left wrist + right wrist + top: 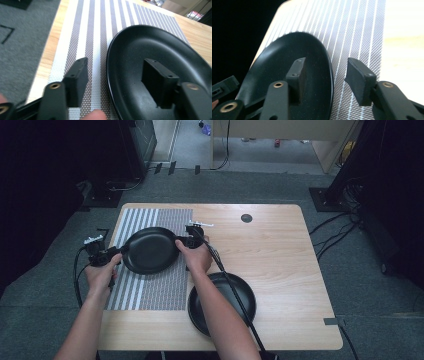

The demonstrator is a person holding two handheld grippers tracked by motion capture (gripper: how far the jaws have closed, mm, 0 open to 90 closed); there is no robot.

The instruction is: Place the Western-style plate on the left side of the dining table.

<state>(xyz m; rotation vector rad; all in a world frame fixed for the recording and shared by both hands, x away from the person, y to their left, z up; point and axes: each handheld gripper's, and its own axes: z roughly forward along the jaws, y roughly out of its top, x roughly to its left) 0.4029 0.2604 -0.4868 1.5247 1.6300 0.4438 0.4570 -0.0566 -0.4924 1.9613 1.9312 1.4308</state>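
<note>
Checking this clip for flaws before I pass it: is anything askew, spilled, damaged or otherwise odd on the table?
Nothing stands out. One black plate sits on the striped mat, with both hand-held grippers' jaws open astride its rim. A second black plate lies on the bare table beside the mat. No spill or damage shows.

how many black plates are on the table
2. One black plate lies on the striped placemat, between the left gripper and right gripper. The second plate sits on the bare wood at the table's near edge, partly covered by the right forearm.
</note>
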